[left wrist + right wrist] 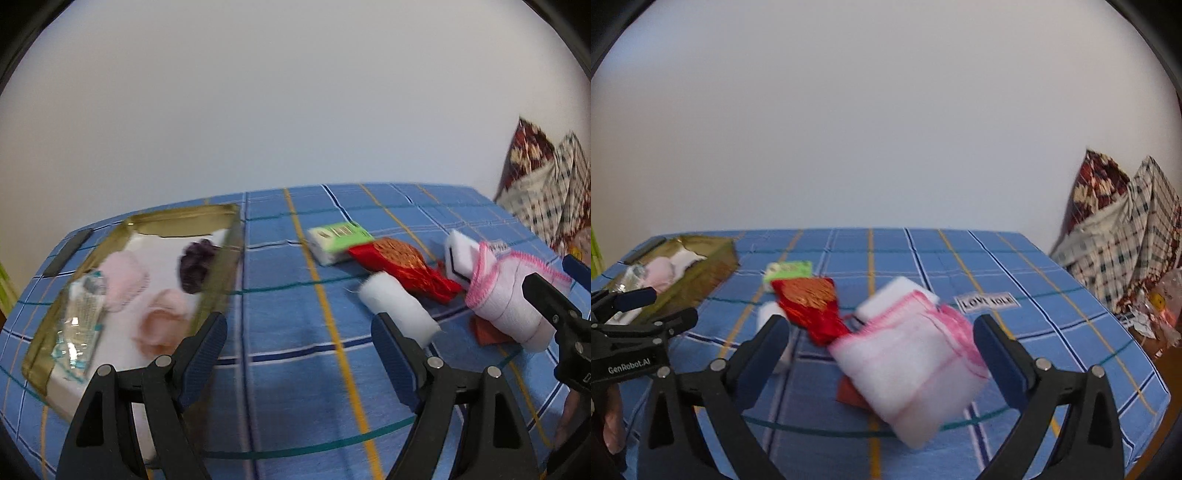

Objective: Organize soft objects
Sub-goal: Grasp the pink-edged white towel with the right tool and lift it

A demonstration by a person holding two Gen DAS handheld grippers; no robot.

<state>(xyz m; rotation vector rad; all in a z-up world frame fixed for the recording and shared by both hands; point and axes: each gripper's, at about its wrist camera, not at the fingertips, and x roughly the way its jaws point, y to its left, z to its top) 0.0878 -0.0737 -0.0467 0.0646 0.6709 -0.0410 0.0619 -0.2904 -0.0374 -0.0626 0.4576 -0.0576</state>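
A gold tray (221, 258) at the left holds pink pads (122, 280), a purple scrunchie (195, 262) and a clear packet (81, 317). My left gripper (301, 332) is open over bare tablecloth, its right finger beside a white roll (399, 310). Behind it lie a green tissue pack (340, 240), a red pouch (402, 266) and a white sponge (458, 254). A white cloth with pink edging (916, 365) lies between the fingers of my right gripper (882, 332), which stands open. The pads do not press on it.
The table wears a blue checked cloth (1071, 332), and its right edge is near. Patterned fabric (1115, 229) is piled past that edge. A "LOVE IDLE" label (988, 302) and a dark flat strip (68, 251) lie on the table. An orange piece (849, 395) sits under the cloth.
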